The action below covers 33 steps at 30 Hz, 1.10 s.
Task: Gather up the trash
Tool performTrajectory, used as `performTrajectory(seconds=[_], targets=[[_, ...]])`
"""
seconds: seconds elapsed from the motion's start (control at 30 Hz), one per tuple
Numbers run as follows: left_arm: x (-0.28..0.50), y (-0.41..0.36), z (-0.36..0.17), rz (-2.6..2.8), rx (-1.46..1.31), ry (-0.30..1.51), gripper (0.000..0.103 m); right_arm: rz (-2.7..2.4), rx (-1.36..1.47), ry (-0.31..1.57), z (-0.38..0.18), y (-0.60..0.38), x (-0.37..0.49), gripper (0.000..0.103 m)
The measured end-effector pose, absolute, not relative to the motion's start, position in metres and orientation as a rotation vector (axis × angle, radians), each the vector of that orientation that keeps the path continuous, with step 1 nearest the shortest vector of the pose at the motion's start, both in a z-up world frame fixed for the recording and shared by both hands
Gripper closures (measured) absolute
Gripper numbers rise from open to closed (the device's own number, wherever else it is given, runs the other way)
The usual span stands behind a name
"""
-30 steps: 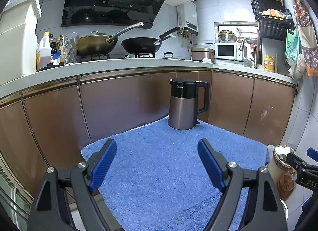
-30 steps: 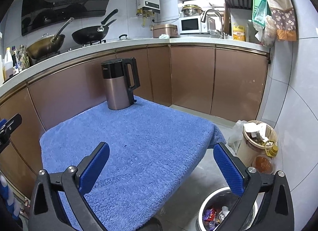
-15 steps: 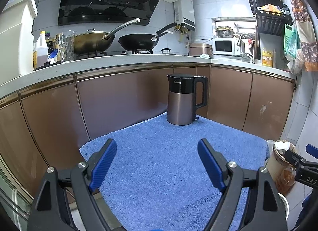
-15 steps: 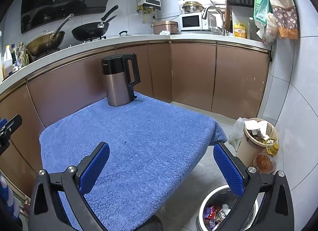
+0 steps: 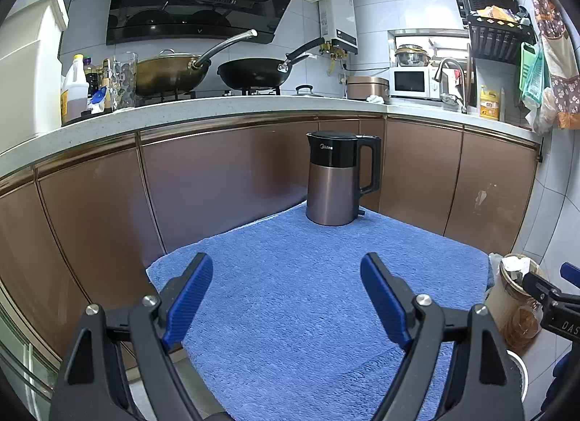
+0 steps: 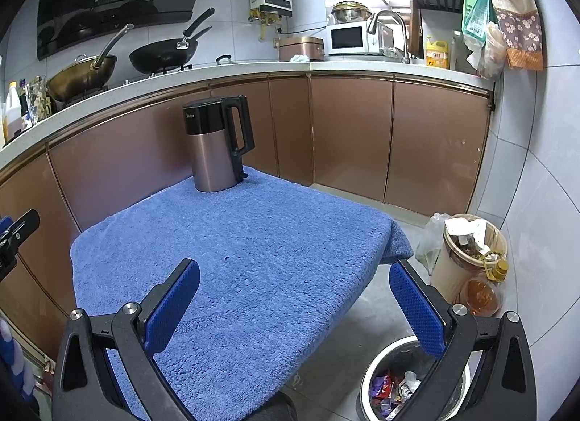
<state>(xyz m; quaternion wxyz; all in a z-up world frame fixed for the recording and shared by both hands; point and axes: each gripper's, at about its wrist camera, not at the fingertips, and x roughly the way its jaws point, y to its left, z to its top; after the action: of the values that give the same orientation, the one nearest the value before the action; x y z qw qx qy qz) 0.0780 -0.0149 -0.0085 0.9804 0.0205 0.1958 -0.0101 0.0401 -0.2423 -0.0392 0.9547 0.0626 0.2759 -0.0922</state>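
Hovering over the blue towel (image 5: pixel 308 294), the left gripper (image 5: pixel 286 294) and right gripper (image 6: pixel 293 301) both spread wide, empty. Wrappers fill the steel bin (image 6: pixel 366 377) on the floor, near right; an electric kettle (image 6: pixel 217 145) stands far.

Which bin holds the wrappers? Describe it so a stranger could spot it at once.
Find the blue towel-covered table with the kettle at its far end, then look at the floor off its near right corner. There a round metal bin with a shiny rim holds colourful wrappers, partly behind the right gripper. Unlike the taller beige bin near the wall, it is low and silver.
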Motion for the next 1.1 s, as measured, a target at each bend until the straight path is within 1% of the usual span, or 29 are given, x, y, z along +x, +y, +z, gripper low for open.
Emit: performTrajectory(seconds=[1.1], targets=[[0.081, -0.012, -0.01, -0.038, 0.039, 0.402, 0.02, -0.253, 0.105, 0.514, -0.029, -0.248, 0.034, 0.0]])
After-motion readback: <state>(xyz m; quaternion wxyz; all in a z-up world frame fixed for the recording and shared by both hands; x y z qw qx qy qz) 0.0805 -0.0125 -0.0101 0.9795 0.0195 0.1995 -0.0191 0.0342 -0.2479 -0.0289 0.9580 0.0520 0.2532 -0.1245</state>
